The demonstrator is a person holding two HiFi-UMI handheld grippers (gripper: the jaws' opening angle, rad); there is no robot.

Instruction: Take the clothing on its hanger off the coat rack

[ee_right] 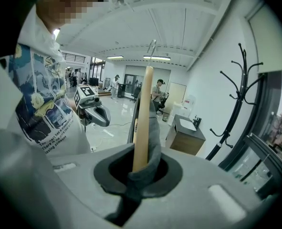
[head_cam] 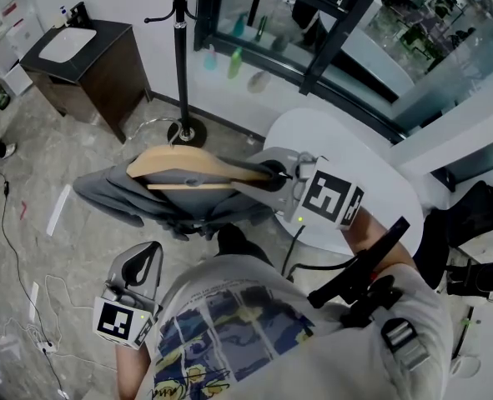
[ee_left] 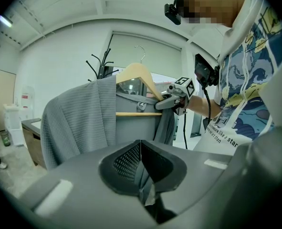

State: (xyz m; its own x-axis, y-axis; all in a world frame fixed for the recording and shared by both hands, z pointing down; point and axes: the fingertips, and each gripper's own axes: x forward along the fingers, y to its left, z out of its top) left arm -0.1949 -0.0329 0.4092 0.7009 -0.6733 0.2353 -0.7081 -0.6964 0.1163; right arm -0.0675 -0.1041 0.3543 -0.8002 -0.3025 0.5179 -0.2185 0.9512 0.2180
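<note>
Above the grey floor (head_cam: 29, 248) near the coat rack (head_cam: 180, 57), my right gripper (head_cam: 269, 173) reached forward, clamped on the hanger (head_cam: 179, 163) and clothing (head_cam: 113, 194); my left gripper (head_cam: 146, 257) hung low, closed, empty.

Coat rack (head_cam: 180, 57) top cut off by frame edge; hanger (head_cam: 178, 162) end buried inside right gripper (head_cam: 264, 173).

Grey ribbed clothing (head_cam: 113, 193), pale wood hanger (head_cam: 175, 162), black coat rack (head_cam: 180, 48), white table (head_cam: 359, 148), seemingly dark-brown cabinet (head_cam: 117, 75)
</note>
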